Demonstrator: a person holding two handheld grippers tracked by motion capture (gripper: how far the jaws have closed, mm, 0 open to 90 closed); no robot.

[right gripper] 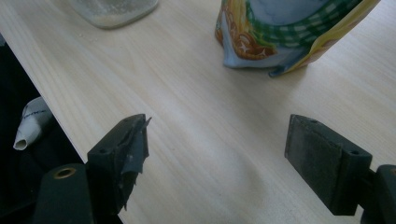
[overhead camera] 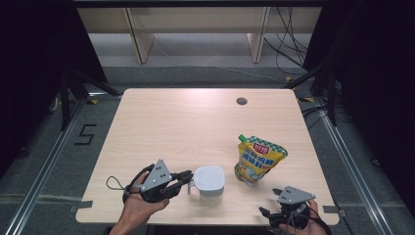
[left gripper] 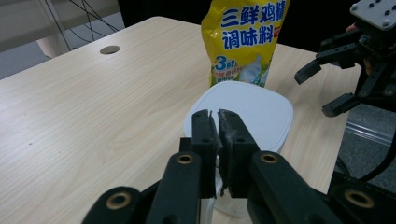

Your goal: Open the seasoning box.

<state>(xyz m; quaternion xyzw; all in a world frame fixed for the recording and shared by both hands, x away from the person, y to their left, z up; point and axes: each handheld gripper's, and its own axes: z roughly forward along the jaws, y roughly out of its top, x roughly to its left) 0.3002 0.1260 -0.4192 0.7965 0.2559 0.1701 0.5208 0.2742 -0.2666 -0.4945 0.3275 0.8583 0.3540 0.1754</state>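
Observation:
A clear container with a white square lid (overhead camera: 209,179) (left gripper: 252,109) stands near the table's front edge. My left gripper (overhead camera: 187,179) (left gripper: 217,122) comes at it from the left and is shut on the handle (overhead camera: 192,186) on the container's left side. To the container's right stands a yellow seasoning pouch (overhead camera: 257,159) (left gripper: 245,39) (right gripper: 289,32) with a green cap. My right gripper (overhead camera: 272,203) (right gripper: 219,135) (left gripper: 317,92) hovers open near the front right corner, just short of the pouch, with nothing between its jaws. The container's clear base (right gripper: 114,9) shows in the right gripper view.
The light wooden table (overhead camera: 171,122) has a round cable hole (overhead camera: 241,101) (left gripper: 109,49) at the far right. Its front edge lies right below both grippers. Wooden furniture legs (overhead camera: 139,36) and cables stand on the floor beyond the table.

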